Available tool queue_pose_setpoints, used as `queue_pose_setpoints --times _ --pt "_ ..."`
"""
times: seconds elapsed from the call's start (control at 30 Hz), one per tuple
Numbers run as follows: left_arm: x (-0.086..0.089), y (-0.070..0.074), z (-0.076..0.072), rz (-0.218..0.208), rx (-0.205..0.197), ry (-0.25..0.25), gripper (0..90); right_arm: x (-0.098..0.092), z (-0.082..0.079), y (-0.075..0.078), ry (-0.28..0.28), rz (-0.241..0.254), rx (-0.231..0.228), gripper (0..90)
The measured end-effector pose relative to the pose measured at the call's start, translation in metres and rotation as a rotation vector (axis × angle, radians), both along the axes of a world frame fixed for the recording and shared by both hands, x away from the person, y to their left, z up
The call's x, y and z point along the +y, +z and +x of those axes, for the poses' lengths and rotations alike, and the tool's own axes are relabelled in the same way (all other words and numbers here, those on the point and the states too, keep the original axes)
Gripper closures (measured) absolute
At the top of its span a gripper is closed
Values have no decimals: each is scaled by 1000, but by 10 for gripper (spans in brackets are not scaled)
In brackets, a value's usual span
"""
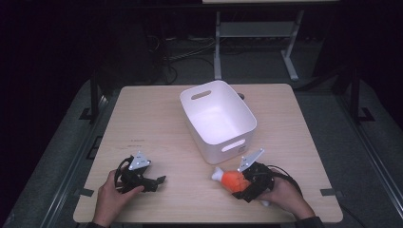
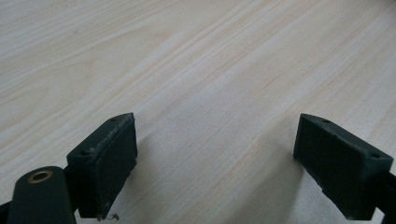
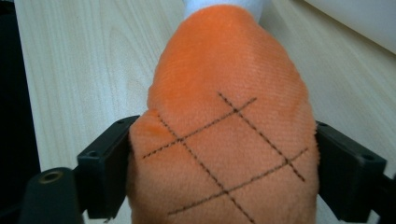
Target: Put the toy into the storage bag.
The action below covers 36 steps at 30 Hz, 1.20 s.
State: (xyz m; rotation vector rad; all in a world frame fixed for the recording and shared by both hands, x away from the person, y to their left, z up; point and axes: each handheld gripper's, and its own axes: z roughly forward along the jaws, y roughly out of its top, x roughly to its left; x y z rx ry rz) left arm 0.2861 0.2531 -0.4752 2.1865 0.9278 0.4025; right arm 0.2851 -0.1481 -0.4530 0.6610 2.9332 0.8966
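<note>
High view: wooden table (image 1: 157, 118) filled mid-frame, surroundings dark, floor cables barely readable. White bin (image 1: 218, 118) sat upper centre of the table, tilted in plan, handle slots on both short walls, inside looked bare. Left gripper (image 1: 159, 180) lay low at lower left, left hand (image 1: 111, 194) wrapped on its rear, forearm cut off by bottom edge. Right gripper (image 1: 237, 183) at lower right, just below the bin's near corner, right hand (image 1: 285, 194) behind it, sleeve clipped by frame edge. Orange plush toy (image 1: 230, 179) with a white end pointed left, sat between the right jaws; its back half was hidden by the gripper.

Left gripper view: jaws spread wide, nothing but bare tabletop (image 2: 201, 70) between them. Lower parts of both jaws cut off by the frame.

Right gripper view: jaws pressed on both sides of the orange toy (image 3: 224, 130), black stitched crosshatch on its fabric. White tip cropped at top edge. Bin wall (image 3: 359, 18) sliver at upper right. Couldn't tell whether the toy touched the table.
</note>
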Motion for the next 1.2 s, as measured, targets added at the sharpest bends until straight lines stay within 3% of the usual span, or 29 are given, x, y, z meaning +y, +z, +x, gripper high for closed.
queue_pose_setpoints --times 0.2,0.57,1.2 --pt "0 0 0 0 0 0 126 -3 -1 2 2 1 -2 254" --pt "0 0 0 0 0 0 126 -13 -5 11 -9 0 -20 268" --pt "0 0 0 0 0 0 126 -55 -7 22 -113 9 -37 267"
